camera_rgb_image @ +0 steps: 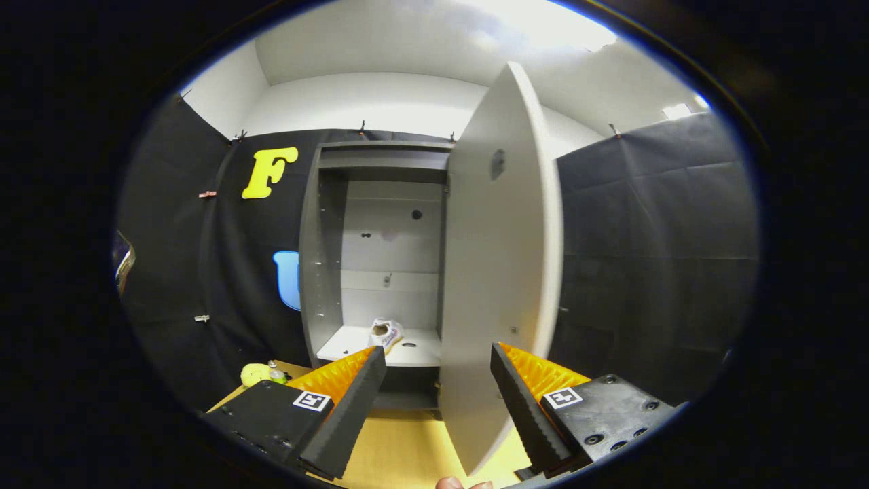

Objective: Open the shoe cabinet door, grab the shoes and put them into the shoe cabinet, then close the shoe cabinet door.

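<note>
A tall grey shoe cabinet [326, 258] stands ahead against the booth wall. Its door [502, 272] is swung wide open toward me, edge-on. The door's lower part lies between my fingers, nearer the right finger, without being pressed. A white shoe [385, 333] rests on the cabinet's bottom shelf [421, 354], just beyond my left fingertip. My gripper [438, 358] is open, its fingers spread wide and holding nothing.
A wooden floor or tabletop [400, 448] runs under the fingers up to the cabinet. A yellow-green soft object [254, 373] and a small bottle [275, 371] sit left of the cabinet base. Black cloth walls close both sides. Part of a finger [461, 483] shows below.
</note>
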